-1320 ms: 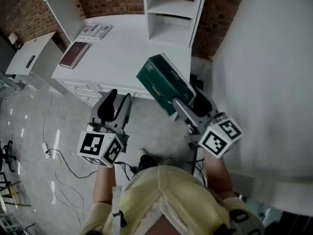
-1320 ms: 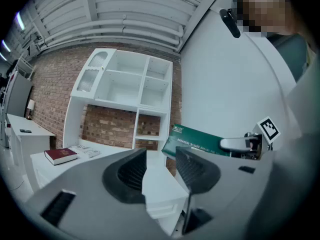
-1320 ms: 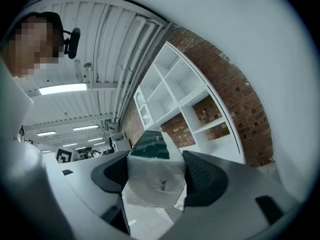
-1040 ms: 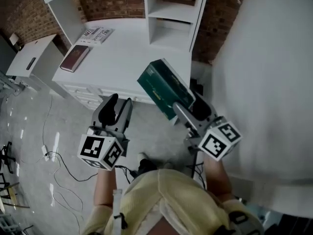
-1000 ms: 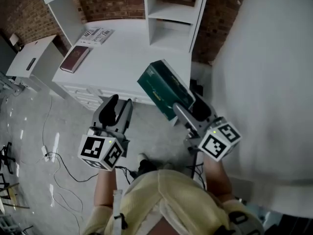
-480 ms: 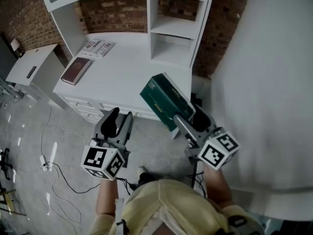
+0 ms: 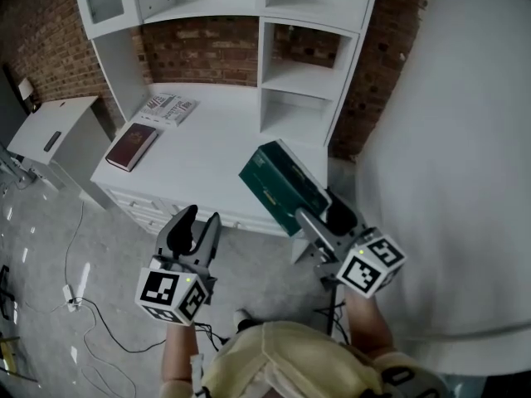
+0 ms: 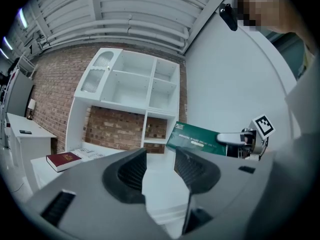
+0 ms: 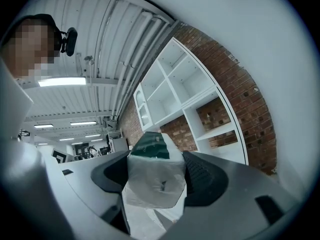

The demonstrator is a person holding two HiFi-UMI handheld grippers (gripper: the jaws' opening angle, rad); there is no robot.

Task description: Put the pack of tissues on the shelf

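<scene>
The pack of tissues (image 7: 282, 187) is a dark green box with a white plastic end. My right gripper (image 7: 314, 215) is shut on it and holds it tilted in the air over the front right corner of the white desk (image 7: 207, 152). In the right gripper view the pack (image 9: 155, 176) fills the gap between the jaws. The white shelf unit (image 7: 303, 81) stands on the desk's far side, its cubbies bare. My left gripper (image 7: 199, 224) hangs open and holds nothing, in front of the desk's edge. From the left gripper view I see the pack (image 8: 197, 139) off to the right.
A red book (image 7: 131, 146) and a printed booklet (image 7: 166, 109) lie on the desk's left part. A low white cabinet (image 7: 51, 138) stands left of the desk. Cables (image 7: 83, 293) trail on the grey floor. A big white wall (image 7: 452, 156) closes the right side.
The head view has lifted, so more of the shelf unit shows and the desk sits lower in frame. Both grippers sit lower in frame. The right one still holds the pack.
</scene>
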